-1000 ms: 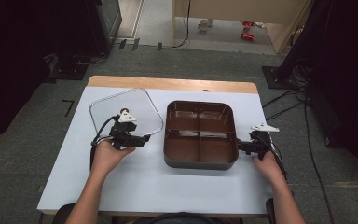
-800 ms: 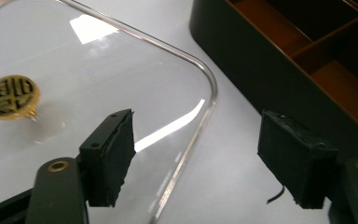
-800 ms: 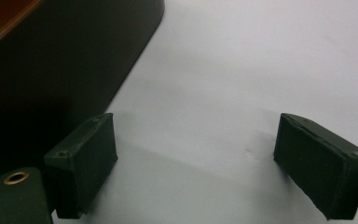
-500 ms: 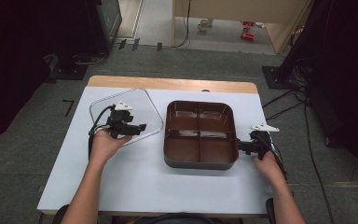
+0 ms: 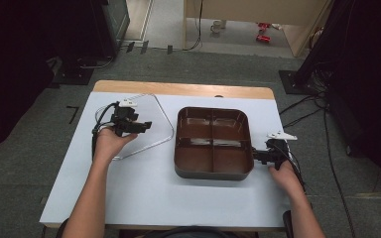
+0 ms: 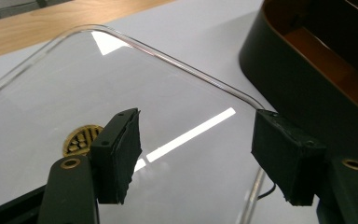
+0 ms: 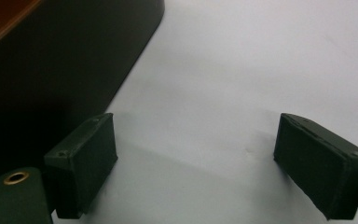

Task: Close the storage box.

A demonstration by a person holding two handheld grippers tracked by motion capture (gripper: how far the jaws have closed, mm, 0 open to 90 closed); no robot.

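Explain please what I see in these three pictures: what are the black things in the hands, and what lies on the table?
A person sits at a white table and holds a two-jaw tool in each hand. One camera looks down from above; one more rides on each tool.

The left tool hovers over a clear plastic lid; its jaws have just been closing, yet nothing is pressed between them. The right tool waits, open and empty, beside a brown tray with four compartments. Nothing is held.
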